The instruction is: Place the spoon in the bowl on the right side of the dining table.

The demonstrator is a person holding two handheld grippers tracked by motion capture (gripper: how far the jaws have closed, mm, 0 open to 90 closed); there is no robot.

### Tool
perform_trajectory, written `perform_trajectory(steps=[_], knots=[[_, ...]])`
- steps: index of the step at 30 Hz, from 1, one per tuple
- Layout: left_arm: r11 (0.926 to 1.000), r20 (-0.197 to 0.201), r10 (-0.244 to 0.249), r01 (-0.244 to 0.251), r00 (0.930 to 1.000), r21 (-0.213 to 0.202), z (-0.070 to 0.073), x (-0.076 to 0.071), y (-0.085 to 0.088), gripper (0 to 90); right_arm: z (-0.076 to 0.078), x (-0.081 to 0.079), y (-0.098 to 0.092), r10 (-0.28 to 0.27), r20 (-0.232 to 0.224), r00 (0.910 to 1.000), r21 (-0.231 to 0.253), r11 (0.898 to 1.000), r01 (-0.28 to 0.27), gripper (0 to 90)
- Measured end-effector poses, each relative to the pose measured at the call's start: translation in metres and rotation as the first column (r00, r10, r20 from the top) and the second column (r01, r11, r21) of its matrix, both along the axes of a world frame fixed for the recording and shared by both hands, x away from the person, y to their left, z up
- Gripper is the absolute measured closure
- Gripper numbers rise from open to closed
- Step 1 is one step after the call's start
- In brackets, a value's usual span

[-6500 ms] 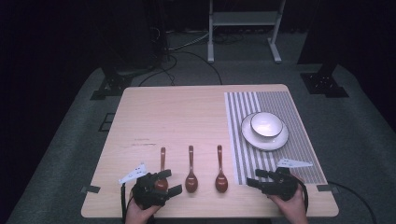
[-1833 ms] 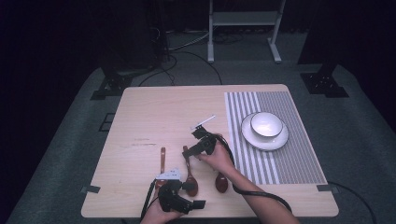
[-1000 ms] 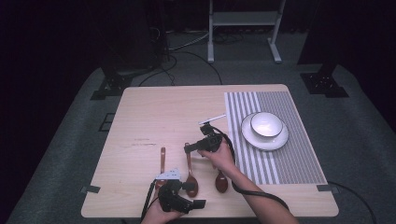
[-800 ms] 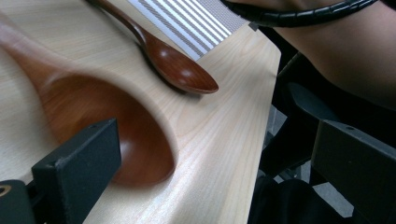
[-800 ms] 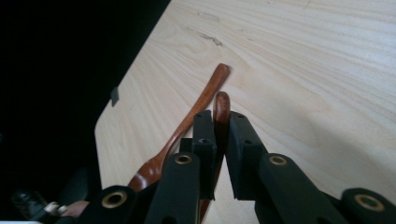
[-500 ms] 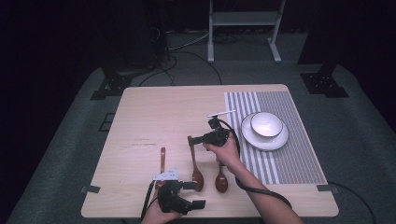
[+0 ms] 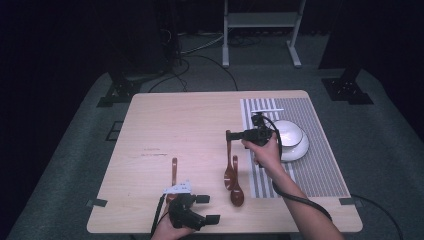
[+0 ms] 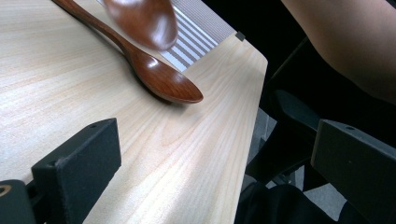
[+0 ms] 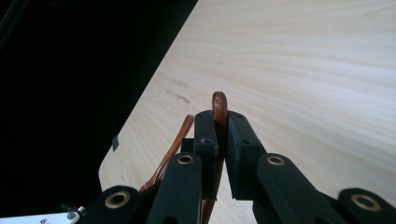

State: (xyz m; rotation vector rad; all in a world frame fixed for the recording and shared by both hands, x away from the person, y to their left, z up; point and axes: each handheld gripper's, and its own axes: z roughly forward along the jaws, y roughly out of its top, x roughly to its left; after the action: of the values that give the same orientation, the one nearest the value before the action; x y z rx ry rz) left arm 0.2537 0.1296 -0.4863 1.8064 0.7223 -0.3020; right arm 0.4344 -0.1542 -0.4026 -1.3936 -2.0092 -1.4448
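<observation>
One wooden spoon (image 7: 229, 165), the middle of the three, is now off the table: the right gripper (image 7: 230, 136) has it pinched near the end of its handle, jaws clamped flat on the wood with the handle tip poking out above the pads (image 9: 218, 103) in the right gripper view. A second ago that spoon lay flat in the row and the jaws were just closing on it; half a second ago it was already tilting up, and now it hangs bowl-down over the table, carried toward the striped mat (image 7: 320, 170). In the left gripper view the hanging bowl (image 8: 140, 21) floats blurred above the right-hand spoon (image 8: 159, 79), which lies on the tabletop (image 7: 190, 125) near the front edge. That spoon (image 7: 236, 187) sits just beside and in front of the lifted one; the left-hand spoon (image 7: 174, 170) lies apart, near the left gripper (image 7: 207, 209). The left gripper rests at the front edge, jaws spread wide with nothing between them. The white bowl on its plate (image 7: 292, 141) sits on the mat just right of the right hand (image 7: 265, 152). Judgement: grasp secured, lift done, transfer toward the bowl looks underway. Grip is far out on the handle, so the spoon may swing; slow placement advised. Two spoons left.
</observation>
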Motion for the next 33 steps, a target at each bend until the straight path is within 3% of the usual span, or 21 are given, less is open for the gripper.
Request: perform_trajectory(steps=[14,26,33], knots=[[0.9998,0.006,0.019,-0.019,0.9998,-0.001,-0.001,0.001,0.002,0.3,0.033,0.012,-0.057,-0.153,0.024,0.9879,0.006,0.988,0.153,83.2],[0.9993,0.012,0.036,-0.036,0.9993,0.005,0.0,0.002,0.004,0.3,0.04,0.019,-0.093,-0.266,0.028,0.9636,0.014,0.964,0.265,83.1],[0.9993,0.02,0.037,-0.037,0.9991,0.006,0.0,0.001,0.005,0.3,0.044,0.022,-0.112,-0.337,0.035,0.9408,0.033,0.941,0.336,83.1]])
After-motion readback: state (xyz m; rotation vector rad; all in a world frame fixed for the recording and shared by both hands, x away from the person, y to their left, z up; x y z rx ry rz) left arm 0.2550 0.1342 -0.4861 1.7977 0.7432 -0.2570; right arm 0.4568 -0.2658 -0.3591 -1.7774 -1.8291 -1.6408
